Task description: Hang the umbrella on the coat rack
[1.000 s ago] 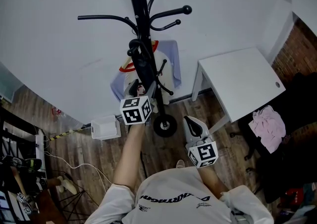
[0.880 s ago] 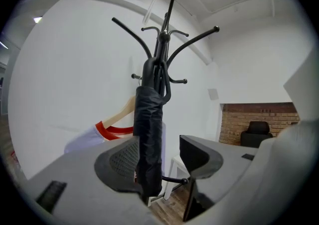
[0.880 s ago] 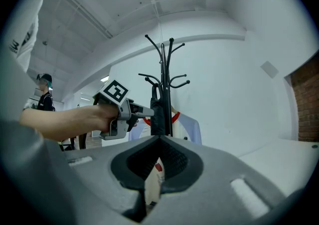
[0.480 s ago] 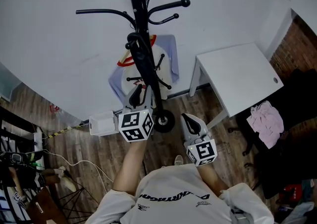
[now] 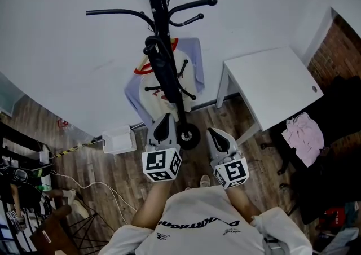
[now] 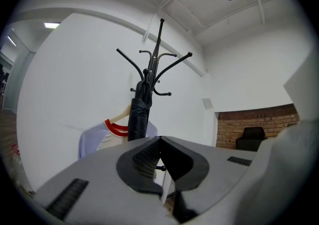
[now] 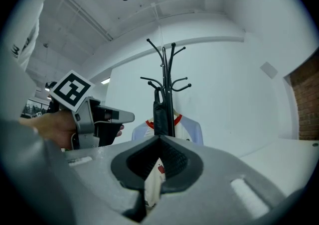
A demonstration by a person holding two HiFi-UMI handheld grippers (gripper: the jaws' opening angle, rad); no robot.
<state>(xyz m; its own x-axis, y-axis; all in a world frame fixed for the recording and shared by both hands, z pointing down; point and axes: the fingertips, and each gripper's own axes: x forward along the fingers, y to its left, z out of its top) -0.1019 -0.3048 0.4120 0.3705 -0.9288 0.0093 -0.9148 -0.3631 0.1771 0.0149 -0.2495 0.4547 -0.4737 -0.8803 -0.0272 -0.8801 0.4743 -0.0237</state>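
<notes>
The black folded umbrella (image 5: 159,63) hangs on the black coat rack (image 5: 154,0), close against its pole. It also shows in the left gripper view, umbrella (image 6: 138,114) on rack (image 6: 158,55), and in the right gripper view, umbrella (image 7: 160,112) on rack (image 7: 167,69). My left gripper (image 5: 167,117) is shut and empty, drawn back from the rack above the floor; its jaws (image 6: 160,140) meet with nothing between. My right gripper (image 5: 214,133) sits beside it, also shut and empty (image 7: 159,138). The left gripper (image 7: 128,117) appears at the left of the right gripper view.
A white shirt with blue sleeves and red collar (image 5: 193,73) hangs behind the rack. The rack's round base (image 5: 189,136) rests on the wood floor. A white table (image 5: 276,87) stands right, a pink cloth (image 5: 304,136) near it. A white box (image 5: 118,141) and cables lie left.
My left gripper has drawn back from the umbrella toward the person and its jaws have shut. The umbrella stays hanging on the rack. The right gripper has kept still.
</notes>
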